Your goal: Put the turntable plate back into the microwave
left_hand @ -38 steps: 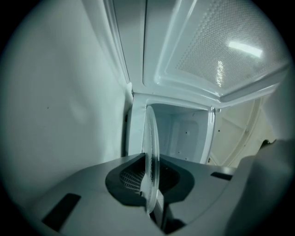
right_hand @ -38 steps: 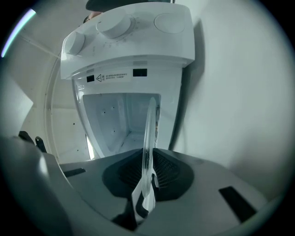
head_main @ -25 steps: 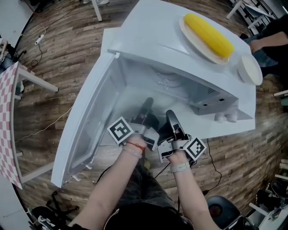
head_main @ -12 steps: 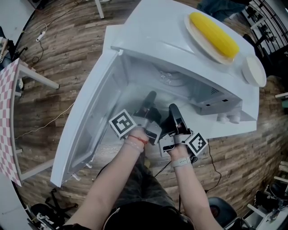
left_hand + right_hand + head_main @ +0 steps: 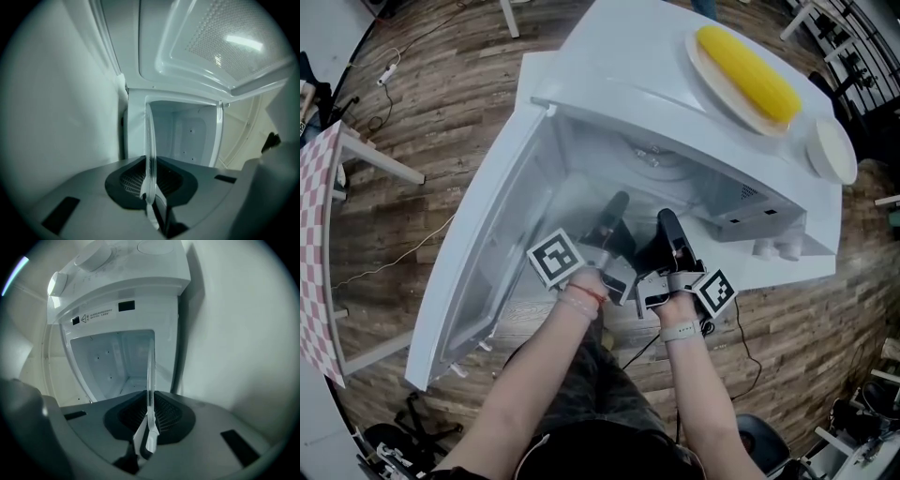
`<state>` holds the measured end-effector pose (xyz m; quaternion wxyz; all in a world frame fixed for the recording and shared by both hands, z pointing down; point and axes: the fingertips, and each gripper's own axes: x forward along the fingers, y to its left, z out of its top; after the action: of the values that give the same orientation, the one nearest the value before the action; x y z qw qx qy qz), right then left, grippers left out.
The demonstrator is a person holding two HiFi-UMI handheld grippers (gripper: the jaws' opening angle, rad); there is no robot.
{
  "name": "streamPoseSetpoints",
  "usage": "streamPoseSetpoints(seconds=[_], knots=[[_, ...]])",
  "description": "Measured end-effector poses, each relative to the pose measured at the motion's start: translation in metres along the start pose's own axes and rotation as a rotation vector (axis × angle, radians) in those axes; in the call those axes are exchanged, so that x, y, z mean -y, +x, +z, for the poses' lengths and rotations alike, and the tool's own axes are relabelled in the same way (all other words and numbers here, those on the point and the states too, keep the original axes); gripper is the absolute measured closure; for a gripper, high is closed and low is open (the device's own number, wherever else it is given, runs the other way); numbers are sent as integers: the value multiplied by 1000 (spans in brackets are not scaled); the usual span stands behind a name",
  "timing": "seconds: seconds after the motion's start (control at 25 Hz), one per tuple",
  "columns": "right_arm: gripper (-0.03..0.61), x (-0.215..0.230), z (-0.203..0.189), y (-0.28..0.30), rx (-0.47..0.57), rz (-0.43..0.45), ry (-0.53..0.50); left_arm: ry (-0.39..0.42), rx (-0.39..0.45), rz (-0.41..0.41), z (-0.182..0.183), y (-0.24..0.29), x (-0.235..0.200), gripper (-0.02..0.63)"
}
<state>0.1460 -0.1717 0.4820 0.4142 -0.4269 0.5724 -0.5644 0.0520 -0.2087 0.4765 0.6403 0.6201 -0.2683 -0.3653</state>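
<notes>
Two grippers (image 5: 616, 208) (image 5: 667, 225) clamping turntable plate (image 5: 150, 140), microwave (image 5: 647, 89) open

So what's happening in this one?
A person holds a tool in each hand. The left tool and right tool are both clamped on the rim of the glass plate, holding it at the mouth of the open microwave. It isn't set down inside yet. A corn cob on a dish sits on top.

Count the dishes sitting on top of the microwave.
2. On the microwave, a plate holding a corn cob lies near the top's middle. A smaller white dish sits beside it at the right edge. Nothing seems to hide a third.
</notes>
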Motion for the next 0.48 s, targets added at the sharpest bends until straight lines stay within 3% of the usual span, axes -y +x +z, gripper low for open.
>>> streamPoseSetpoints(seconds=[0.2, 0.48], knots=[[522, 1, 3, 3, 5, -7, -5, -2, -1, -1, -1, -1, 2, 580], [523, 0, 12, 8, 8, -13, -10, 53, -75, 21, -7, 2, 2, 577]])
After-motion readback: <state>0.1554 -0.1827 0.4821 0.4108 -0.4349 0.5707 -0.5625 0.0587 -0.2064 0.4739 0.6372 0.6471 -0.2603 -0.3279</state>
